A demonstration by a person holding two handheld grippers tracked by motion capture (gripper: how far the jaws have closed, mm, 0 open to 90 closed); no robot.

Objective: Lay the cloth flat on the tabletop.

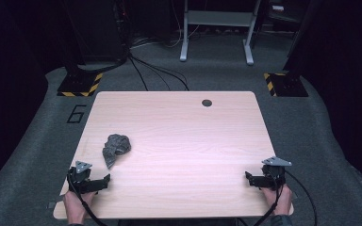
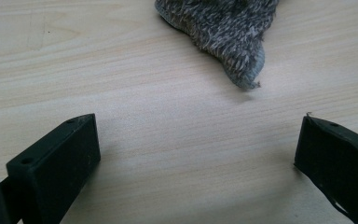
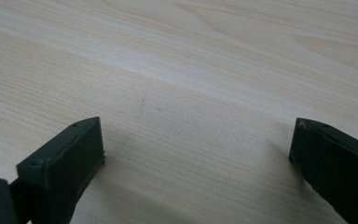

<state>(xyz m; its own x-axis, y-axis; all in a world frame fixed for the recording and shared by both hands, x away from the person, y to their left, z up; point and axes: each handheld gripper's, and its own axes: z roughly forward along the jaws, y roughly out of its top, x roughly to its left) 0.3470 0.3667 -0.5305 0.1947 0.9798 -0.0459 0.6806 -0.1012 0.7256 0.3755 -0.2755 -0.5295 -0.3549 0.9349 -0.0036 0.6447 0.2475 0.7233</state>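
The grey knitted cloth (image 1: 116, 148) lies crumpled in a loose heap on the left half of the tabletop (image 1: 179, 141), at about 1 o'clock from the left tool (image 1: 107, 178) and just beyond it. One narrow tail of the fabric trails toward the near edge, and in the left gripper view that fuzzy tip (image 2: 244, 74) hangs at 1 o'clock ahead of the jaws, apart from both of them. It looks like a sock or a small knit rag; the bunching hides which.

The left tool rests low near the front-left corner with its jaws spread wide and nothing between them but bare wood. I judge it is held this way to be ready for a short reach forward onto the cloth's trailing tail, the easiest part to pinch.

The right tool (image 1: 248, 178) sits near the front-right corner, well apart from the cloth, at roughly 4 o'clock from it. Its jaws also stand wide apart over plain wood grain, holding nothing. Its place suggests a waiting posture, kept clear so the left side can work first, or so both can later spread the fabric flat

A dark cable hole (image 1: 207, 102) sits at 12 o'clock near the far edge
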